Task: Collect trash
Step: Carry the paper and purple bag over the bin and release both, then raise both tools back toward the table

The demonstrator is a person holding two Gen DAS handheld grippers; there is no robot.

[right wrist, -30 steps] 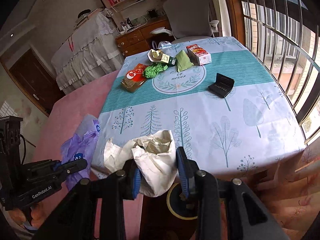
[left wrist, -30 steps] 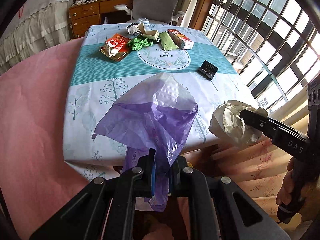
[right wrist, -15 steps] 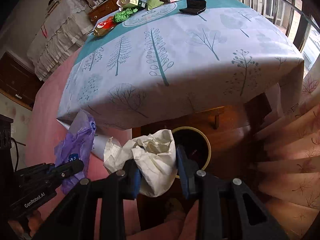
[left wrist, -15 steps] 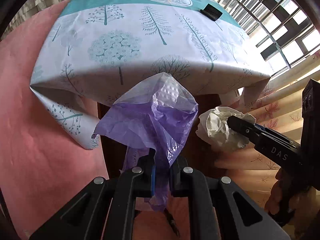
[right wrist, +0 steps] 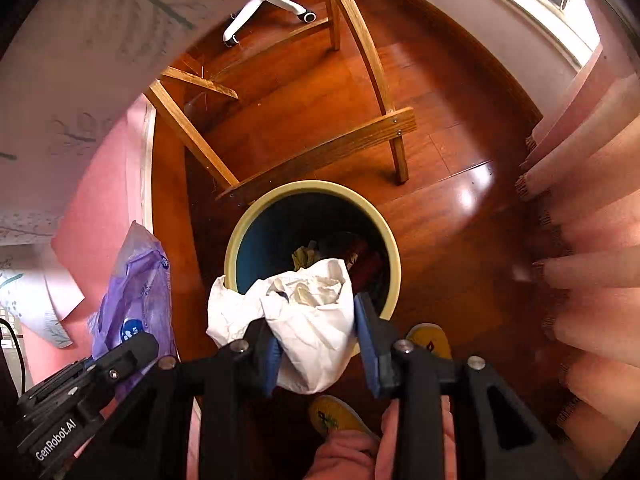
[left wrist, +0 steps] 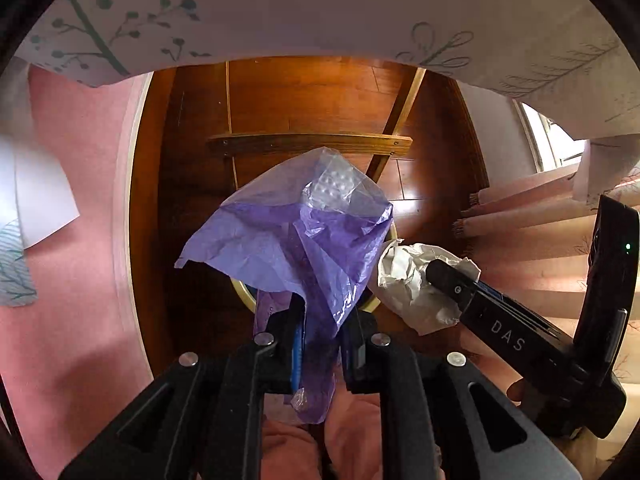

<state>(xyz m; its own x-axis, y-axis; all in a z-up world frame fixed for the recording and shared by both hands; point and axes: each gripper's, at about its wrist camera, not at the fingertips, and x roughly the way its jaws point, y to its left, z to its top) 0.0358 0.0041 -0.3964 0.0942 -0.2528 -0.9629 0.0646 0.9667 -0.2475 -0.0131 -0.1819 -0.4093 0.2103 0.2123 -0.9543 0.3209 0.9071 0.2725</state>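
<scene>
The dropping step is in hand. The left claw (left wrist: 320, 340), jaws just easing apart, loosely pinches the purple plastic bag (left wrist: 288, 240). The right claw (right wrist: 316, 344), also easing, grips the crumpled white paper (right wrist: 308, 320) over the bin (right wrist: 394, 256). Next, both must spread fully above its mouth. Wooden floor (right wrist: 440, 128) lies beneath the worktop's tablecloth (left wrist: 320, 8), with pink curtains (right wrist: 592, 240) on the right.
</scene>
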